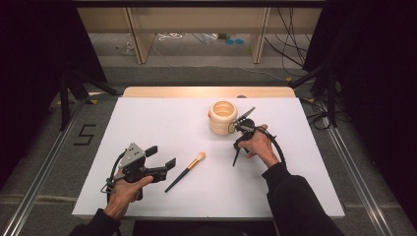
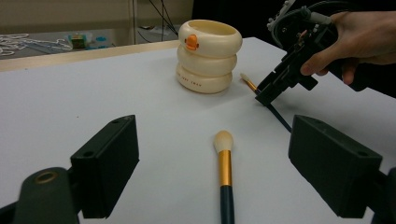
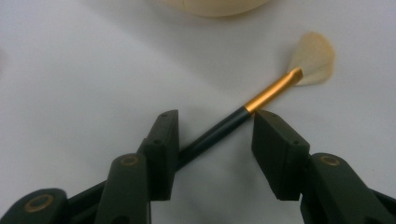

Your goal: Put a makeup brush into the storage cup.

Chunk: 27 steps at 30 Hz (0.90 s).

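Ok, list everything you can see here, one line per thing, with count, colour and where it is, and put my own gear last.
table: one, white top, centre of the high view.
pot: one, cream stacked rings with an orange duck bill, far middle of the table.
round brush: one, dark handle, gold ferrule, pale tip, lying flat by the left gripper.
fan brush: one, dark handle, gold ferrule, pale fan bristles, lying beside the pot, between the right gripper's jaws.
left gripper: one, black, near left, jaws open and empty.
right gripper: one, black, jaws around the fan brush handle, gap visible on one side.
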Each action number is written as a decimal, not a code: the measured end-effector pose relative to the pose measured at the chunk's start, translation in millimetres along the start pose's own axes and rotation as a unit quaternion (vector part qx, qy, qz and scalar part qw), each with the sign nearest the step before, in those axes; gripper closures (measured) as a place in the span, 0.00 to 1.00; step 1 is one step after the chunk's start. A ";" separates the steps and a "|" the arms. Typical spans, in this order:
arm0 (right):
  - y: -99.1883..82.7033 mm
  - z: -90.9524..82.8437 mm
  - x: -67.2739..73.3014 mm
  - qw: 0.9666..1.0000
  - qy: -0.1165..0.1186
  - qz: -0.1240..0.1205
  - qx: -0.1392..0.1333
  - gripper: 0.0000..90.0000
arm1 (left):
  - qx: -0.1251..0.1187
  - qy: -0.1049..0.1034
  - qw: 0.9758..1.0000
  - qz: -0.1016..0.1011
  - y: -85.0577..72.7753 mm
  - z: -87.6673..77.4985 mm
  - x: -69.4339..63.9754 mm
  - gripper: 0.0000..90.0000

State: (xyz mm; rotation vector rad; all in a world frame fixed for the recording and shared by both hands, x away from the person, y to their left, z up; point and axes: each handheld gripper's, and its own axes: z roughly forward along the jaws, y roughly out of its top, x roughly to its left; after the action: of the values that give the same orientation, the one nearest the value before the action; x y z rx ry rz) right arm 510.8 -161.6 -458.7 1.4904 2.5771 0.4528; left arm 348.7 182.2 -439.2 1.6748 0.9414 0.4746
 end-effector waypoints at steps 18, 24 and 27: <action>8.9 -0.9 -22.7 0.999 0.031 -0.015 0.034 0.79 | 0.001 -0.002 1.000 0.001 0.0 0.4 -0.1 0.18; 13.8 0.5 -26.9 0.998 0.032 -0.020 0.050 0.86 | 0.001 0.000 1.000 -0.001 0.0 0.0 0.3 0.18; 16.0 -0.1 -29.2 0.997 0.037 -0.022 0.065 0.89 | 0.002 -0.001 1.000 -0.001 0.0 0.1 0.1 0.18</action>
State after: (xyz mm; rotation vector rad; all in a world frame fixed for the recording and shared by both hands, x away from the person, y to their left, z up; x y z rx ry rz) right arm 538.6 -179.4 -454.6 1.4801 2.7388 0.3463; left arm 348.8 182.2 -439.2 1.6766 0.9427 0.4702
